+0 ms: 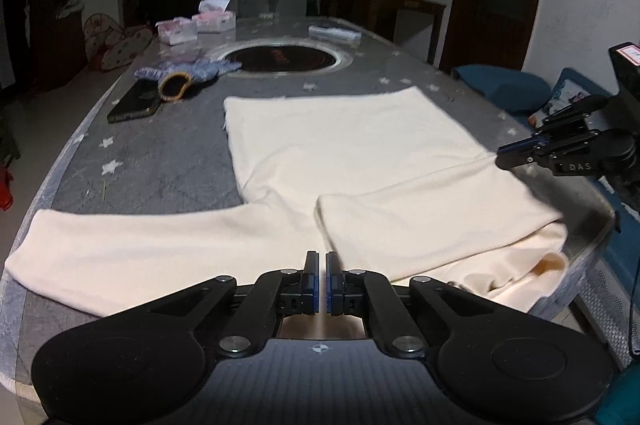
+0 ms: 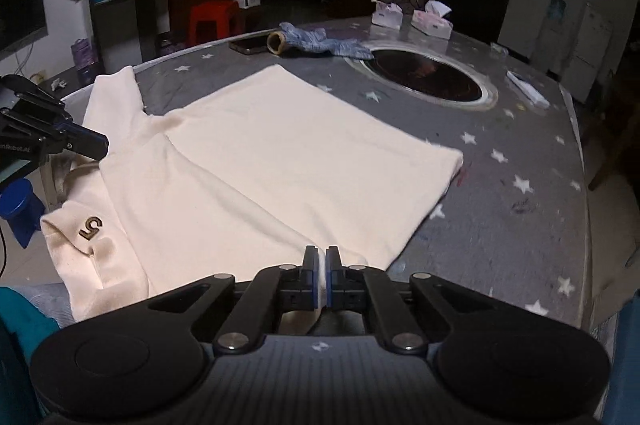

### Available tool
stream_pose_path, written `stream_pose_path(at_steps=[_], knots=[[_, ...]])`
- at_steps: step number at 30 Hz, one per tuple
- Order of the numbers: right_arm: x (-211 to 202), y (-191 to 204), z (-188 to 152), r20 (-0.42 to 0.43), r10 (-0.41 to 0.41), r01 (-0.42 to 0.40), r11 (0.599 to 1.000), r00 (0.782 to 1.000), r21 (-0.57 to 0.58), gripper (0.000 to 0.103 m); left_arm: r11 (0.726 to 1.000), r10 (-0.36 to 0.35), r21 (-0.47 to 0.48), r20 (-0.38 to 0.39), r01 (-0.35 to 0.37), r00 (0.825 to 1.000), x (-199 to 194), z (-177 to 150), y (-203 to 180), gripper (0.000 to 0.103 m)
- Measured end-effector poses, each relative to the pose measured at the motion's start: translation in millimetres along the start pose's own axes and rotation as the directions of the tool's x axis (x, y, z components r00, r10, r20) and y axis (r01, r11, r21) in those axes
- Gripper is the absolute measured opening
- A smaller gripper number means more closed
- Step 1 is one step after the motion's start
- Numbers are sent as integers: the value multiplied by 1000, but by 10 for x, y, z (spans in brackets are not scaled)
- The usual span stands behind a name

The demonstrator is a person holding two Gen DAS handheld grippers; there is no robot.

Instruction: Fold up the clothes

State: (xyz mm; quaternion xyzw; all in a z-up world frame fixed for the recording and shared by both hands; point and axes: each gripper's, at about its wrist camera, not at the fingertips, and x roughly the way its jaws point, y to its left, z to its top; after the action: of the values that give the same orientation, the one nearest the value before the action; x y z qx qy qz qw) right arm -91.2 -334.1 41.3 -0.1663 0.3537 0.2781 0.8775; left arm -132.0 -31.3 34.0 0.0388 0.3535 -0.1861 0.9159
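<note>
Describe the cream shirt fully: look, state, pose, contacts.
The cream shirt is plain, soft-looking knit, lying flat and spread on the grey star-print tablecloth. One sleeve is already folded across the body; the other sleeve stretches out along the table's near edge. A small brown "5" emblem sits on a part draping over the edge. The right claw is shut on the cloth, which shows between its pads. The left claw is shut just above the fabric; a pinch cannot be confirmed.

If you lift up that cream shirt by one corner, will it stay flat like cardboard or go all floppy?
Probably floppy: the cream shirt already droops over the table edge and wrinkles where the right gripper pinches it. It likely slides easily on the smooth star-patterned tablecloth, and seems light, lying thin and flat.
</note>
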Motion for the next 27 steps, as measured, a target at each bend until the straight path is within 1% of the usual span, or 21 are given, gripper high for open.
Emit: stream_pose_path(at_steps=[2,4,7,10,13,15,17,18,20,23,27], knots=[[26,4,-20,-1,-9,9,1000,1000,3,8,1000,2,-4,8,-1,1000,-22,23,-6,4],[-29,-4,-8,20,-10,9,1000,1000,18,9,1000,-5,-6,34,6,999,-74,75,-24,5],[-150,13,7,51,1,-3,999,999,33,10,999,-42,9,59,42,997,-64,145,-104,6],[-257,58,-27,62,28,-31,998,998,52,10,997,-78,21,51,77,996,47,157,-188,6],[-300,151,-126,43,64,-67,996,997,58,10,995,-93,24,23,92,995,169,119,-221,6],[-286,218,-223,7,73,-73,996,997,52,10,996,-92,15,14,91,996,180,83,-186,6],[-253,243,-317,-33,60,-59,997,998,53,10,996,-89,2,8,89,996,172,45,-137,6],[-253,242,-350,-38,55,-53,997,998,56,10,996,-88,-5,5,88,996,168,26,-113,6],[-301,222,-335,-21,51,-50,996,998,69,10,997,-74,-19,15,74,997,104,3,-67,6],[-334,198,-237,31,54,-57,995,998,78,12,997,-59,-51,27,60,998,39,-18,2,8],[-177,182,-106,65,59,-64,995,996,80,18,996,-28,-86,30,30,999,6,-45,74,8]])
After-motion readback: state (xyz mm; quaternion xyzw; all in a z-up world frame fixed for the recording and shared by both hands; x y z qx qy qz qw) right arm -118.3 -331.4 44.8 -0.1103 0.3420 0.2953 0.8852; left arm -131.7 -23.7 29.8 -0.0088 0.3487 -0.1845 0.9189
